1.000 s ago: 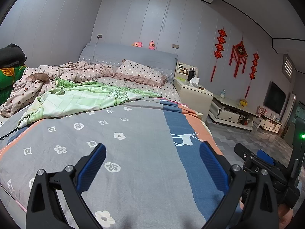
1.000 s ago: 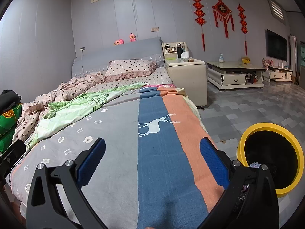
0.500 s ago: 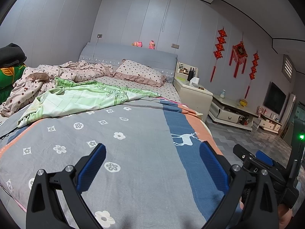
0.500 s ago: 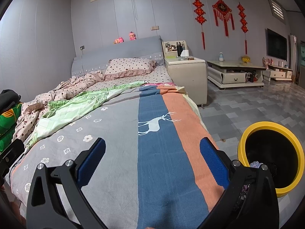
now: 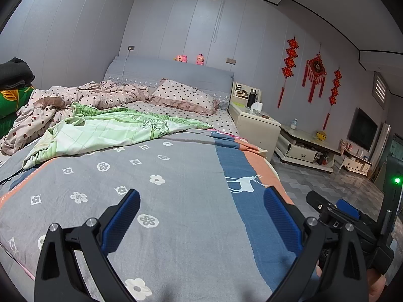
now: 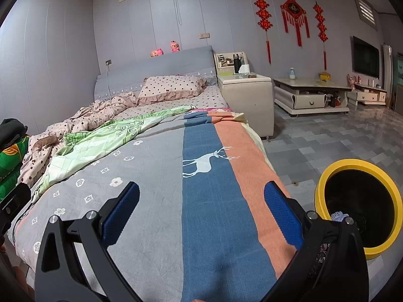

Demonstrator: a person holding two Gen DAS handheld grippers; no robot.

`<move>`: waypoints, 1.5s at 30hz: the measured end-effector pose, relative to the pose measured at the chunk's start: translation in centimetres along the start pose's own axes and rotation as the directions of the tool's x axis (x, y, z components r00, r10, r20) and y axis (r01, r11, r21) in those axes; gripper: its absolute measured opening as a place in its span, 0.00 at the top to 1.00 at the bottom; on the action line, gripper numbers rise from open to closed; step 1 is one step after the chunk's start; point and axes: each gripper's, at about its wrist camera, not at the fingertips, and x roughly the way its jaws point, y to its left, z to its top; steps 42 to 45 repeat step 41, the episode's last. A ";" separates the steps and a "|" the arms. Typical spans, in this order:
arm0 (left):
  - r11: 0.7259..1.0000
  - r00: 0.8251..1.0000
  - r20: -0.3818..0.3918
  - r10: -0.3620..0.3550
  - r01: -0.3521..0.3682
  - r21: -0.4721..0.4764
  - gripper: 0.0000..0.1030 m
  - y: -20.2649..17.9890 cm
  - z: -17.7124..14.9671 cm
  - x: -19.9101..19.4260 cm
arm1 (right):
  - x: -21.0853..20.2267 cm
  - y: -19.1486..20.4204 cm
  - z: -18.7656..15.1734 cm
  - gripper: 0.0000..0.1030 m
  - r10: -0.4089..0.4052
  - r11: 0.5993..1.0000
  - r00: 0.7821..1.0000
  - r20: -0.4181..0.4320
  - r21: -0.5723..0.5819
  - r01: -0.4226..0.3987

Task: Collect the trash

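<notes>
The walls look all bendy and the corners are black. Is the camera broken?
No. In both wrist views the fisheye lens bows the straight wall lines and darkens the corners. In the right wrist view the tiled floor shows shiny glare. Both views look sharp, not blurry.

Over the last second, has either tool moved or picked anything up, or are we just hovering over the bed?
Barely any change. The right tool drifted slightly: the yellow bin and bed shifted a little in its view. The left tool held almost steady. Both stayed open and empty above the bedspread; nothing was grasped or released.
</notes>
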 end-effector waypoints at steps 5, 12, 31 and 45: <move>1.000 1.000 0.003 0.000 0.000 0.006 0.08 -0.2 -0.1 -0.1 | 0.0 0.0 0.0 0.08 0.000 1.000 1.000 -0.001 0.001 0.000; 1.000 1.000 0.002 -0.005 0.005 0.008 0.08 -0.5 -0.1 -0.1 | 0.1 0.0 -0.1 0.08 -0.002 1.000 1.000 -0.002 0.005 0.002; 1.000 1.000 -0.003 0.000 0.000 0.014 0.08 -0.1 -0.2 0.2 | 0.0 -0.1 -0.4 0.08 -0.005 1.000 1.000 -0.008 0.017 0.005; 1.000 1.000 -0.008 -0.009 0.009 0.014 0.08 -0.3 -0.2 0.3 | 0.1 -0.1 -0.5 0.08 -0.007 1.000 1.000 -0.011 0.020 0.007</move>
